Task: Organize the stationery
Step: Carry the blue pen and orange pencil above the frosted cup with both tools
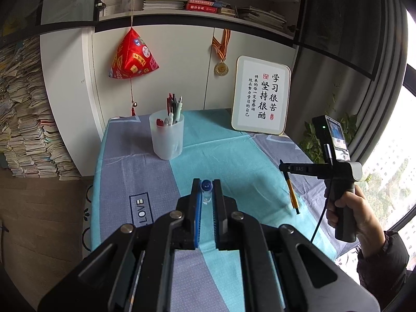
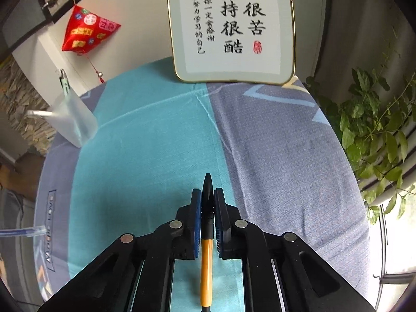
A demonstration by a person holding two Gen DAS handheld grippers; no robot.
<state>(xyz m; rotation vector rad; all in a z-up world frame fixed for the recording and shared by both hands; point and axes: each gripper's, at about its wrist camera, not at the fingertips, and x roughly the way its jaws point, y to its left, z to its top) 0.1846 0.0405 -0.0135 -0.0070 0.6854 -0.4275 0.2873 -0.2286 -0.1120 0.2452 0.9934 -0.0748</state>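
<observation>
I am seeing the cup [image 1: 167, 136] sitting on the table [image 1: 234, 150], toward its far left, with pens [image 1: 173, 108] standing in it. The framed board [image 1: 261, 95] is leaning at the far right edge. A pouch [image 1: 132, 56] and a medal [image 1: 221, 68] are hanging on the wall behind. A plant [image 2: 374, 122] is standing right of the table.
</observation>
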